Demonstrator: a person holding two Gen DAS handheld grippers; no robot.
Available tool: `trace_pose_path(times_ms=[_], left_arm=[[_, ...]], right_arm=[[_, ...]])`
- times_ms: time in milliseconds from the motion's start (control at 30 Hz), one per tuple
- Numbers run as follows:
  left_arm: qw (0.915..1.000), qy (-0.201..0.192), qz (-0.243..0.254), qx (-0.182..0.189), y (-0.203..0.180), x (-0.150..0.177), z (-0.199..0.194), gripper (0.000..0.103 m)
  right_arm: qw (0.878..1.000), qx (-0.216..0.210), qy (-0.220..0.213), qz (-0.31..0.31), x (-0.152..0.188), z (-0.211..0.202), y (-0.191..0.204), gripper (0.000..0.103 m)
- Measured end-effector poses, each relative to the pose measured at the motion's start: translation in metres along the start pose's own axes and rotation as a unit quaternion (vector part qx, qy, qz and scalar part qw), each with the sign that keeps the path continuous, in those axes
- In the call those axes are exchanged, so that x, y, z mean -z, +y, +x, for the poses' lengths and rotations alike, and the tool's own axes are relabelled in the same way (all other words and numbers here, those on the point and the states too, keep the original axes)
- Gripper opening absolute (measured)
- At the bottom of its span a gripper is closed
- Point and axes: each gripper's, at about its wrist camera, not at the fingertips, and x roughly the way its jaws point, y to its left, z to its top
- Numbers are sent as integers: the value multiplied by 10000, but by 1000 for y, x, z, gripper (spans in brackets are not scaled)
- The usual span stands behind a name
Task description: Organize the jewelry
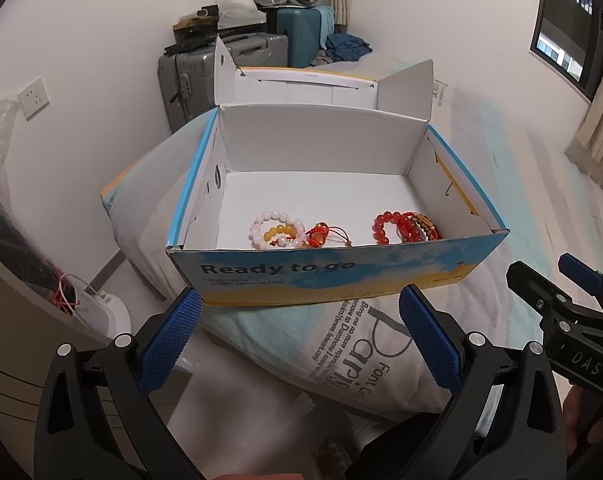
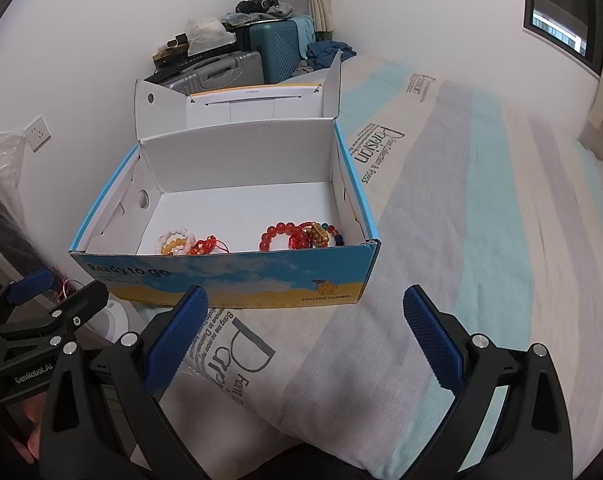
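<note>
Since both grippers gape empty before box, light, slippery bracelets inside should be pinched across beads.

grey suitcase, teal suitcase (clothes-topped), wall socket

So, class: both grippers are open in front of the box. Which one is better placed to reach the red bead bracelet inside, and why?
Probably the right gripper. The red bead bracelet lies in the right half of the box, closer to that gripper's line. The left gripper faces the pink bracelet instead.
</note>
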Motion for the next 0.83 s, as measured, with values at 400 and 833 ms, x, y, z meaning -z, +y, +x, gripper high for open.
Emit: trace_pose_path(times_ms=[400,833], left_arm=[[10000,57,-48,-10,2,1,1,97],[9999,70,53,-62,0,1,2,97]], right_arm=[[10000,-3,13,-21,3,0,-1,94],[10000,-35,42,-25,6,2,0,94]])
